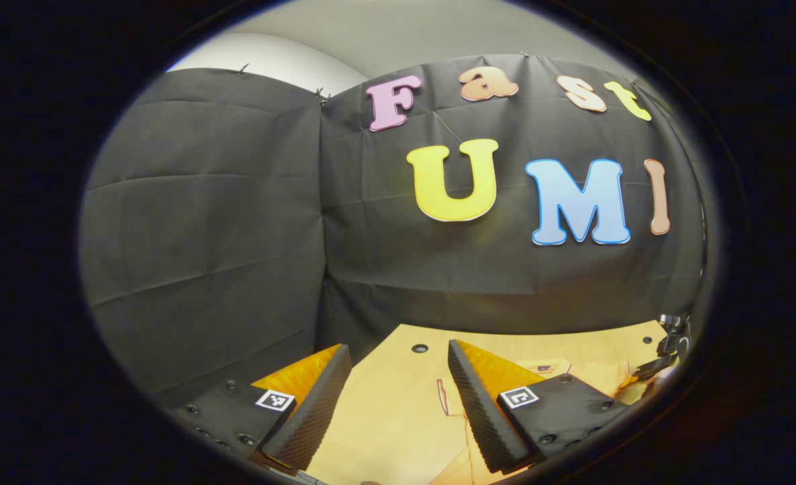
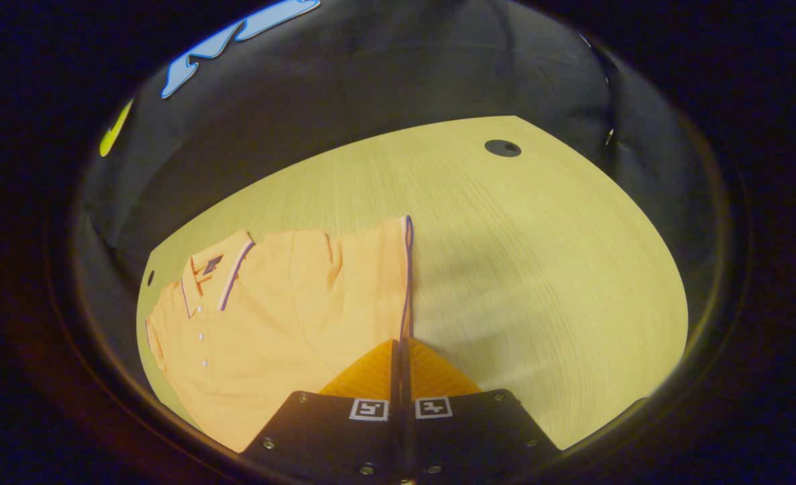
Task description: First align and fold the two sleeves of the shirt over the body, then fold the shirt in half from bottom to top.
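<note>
Orange shirt (image 2: 283,316) lies flat on the left part of the wooden surface (image 2: 539,269), collar (image 2: 213,279) toward the far-left edge; right gripper (image 2: 401,350) has its fingers pressed together, pinching the sleeve's striped hem; left gripper (image 1: 398,397) hangs over the shirt, fingers spread.

- Black creased cloth wall (image 1: 236,222) pinned up behind the table.
- Pale wooden table (image 2: 539,269) with a round dark grommet hole (image 2: 503,147).
- Grey ceiling (image 1: 384,27) above.
</note>
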Demonstrator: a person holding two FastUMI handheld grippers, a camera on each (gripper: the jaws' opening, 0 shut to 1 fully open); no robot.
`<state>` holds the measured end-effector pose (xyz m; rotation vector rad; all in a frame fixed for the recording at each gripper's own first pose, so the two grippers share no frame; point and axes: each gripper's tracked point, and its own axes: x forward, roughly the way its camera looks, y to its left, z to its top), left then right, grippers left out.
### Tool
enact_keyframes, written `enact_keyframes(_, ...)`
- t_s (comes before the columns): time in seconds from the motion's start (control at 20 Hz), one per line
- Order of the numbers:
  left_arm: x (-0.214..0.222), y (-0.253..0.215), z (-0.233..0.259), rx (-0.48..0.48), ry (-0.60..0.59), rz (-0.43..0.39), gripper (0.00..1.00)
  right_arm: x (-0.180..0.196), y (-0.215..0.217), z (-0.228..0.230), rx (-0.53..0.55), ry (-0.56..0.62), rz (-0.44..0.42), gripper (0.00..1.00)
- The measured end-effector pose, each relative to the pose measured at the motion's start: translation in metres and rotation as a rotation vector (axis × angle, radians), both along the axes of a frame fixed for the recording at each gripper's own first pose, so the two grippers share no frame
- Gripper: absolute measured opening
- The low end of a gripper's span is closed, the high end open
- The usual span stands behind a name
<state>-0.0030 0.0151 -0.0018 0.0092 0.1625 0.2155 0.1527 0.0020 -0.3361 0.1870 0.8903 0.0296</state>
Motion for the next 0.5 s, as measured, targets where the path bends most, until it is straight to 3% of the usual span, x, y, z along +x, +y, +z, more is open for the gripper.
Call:
enact_keyframes(0.25, 0.000, 0.001, 0.000, 0.001, 0.000, 0.013, 0.94, 0.008, 0.013, 0.023, -0.056, -0.060, 0.043, 0.00)
enact_keyframes(0.5, 0.000, 0.001, 0.000, -0.003, -0.001, 0.020, 0.94, 0.020, 0.058, 0.062, -0.057, -0.152, 0.143, 0.00)
